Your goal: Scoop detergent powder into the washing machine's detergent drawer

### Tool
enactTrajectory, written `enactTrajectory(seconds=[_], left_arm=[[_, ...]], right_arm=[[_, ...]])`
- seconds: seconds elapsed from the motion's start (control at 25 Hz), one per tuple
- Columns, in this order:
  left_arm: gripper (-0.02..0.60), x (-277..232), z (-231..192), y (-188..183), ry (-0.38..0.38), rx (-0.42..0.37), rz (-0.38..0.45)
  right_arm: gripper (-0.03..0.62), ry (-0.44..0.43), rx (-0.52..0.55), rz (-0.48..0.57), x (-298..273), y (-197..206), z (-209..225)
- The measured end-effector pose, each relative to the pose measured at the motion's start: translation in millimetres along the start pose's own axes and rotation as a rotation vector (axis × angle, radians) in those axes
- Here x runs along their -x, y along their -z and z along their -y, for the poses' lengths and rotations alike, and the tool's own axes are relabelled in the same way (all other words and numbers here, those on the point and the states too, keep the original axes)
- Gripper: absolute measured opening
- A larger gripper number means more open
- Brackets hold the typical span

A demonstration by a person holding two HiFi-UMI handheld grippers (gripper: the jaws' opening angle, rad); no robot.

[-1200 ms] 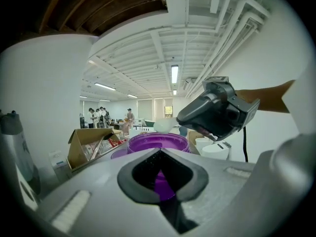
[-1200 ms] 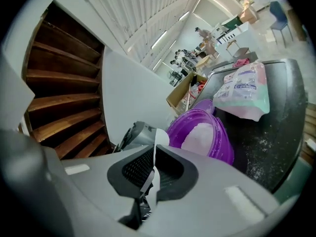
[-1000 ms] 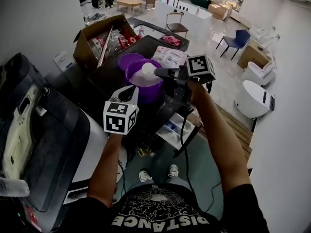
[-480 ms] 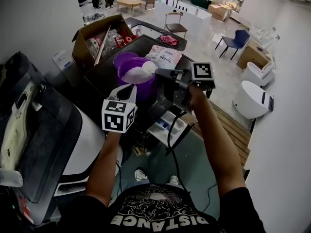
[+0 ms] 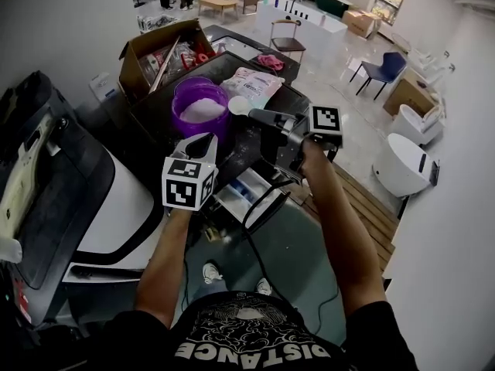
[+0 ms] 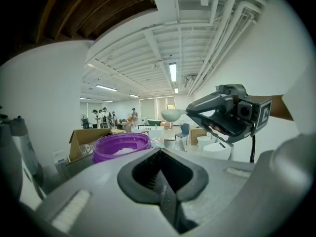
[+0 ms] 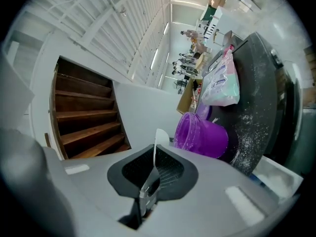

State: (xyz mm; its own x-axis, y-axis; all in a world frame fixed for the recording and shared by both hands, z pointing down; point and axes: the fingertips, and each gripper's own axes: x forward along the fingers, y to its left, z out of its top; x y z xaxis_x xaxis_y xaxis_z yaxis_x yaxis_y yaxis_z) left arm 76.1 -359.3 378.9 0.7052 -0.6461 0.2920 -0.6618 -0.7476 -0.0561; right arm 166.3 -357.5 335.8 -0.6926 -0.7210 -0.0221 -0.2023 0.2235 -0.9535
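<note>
Tongs in the right hand (image 5: 259, 116) were clenched on the handle of a white scoop (image 5: 238, 105), which was seen edge-on between the jaws in the right gripper view (image 7: 155, 147). The scoop's bowl was held level in the air, just beside the right rim of a purple tub (image 5: 200, 108) and above the dark desk (image 5: 155, 122). Whether the bowl carried powder could not be told. White detergent powder (image 5: 203, 110) was heaped inside the tub, and loose grains were scattered over the desk around it.

The left tongs (image 5: 203, 141) were clenched with nothing between them, the jaws pressed together in the left gripper view (image 6: 160, 164). They were held in the air in front of the tub, apart from it.

A white detergent drawer (image 5: 244, 190) was pulled out below the desk's front edge, between the two forearms in the head view. A detergent bag (image 5: 250, 86) was lying on the desk behind the scoop, and an opened cardboard box (image 5: 158, 56) was set behind the tub.
</note>
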Motion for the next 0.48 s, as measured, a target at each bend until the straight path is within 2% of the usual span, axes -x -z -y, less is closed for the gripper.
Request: enactTrajectory(seconds=[0.2, 0.48], left_arm=[[0.002, 5.8, 22.1, 1.3, -0.034, 0.001, -0.009], [0.002, 15.8, 47.1, 6.0, -0.074, 0.003, -0.021]], right_arm=[[0.035, -0.058, -0.05, -0.002, 23.0, 4.4, -4.9], [0.035, -0.102, -0.058, -0.026, 43.5, 12.6, -11.7]])
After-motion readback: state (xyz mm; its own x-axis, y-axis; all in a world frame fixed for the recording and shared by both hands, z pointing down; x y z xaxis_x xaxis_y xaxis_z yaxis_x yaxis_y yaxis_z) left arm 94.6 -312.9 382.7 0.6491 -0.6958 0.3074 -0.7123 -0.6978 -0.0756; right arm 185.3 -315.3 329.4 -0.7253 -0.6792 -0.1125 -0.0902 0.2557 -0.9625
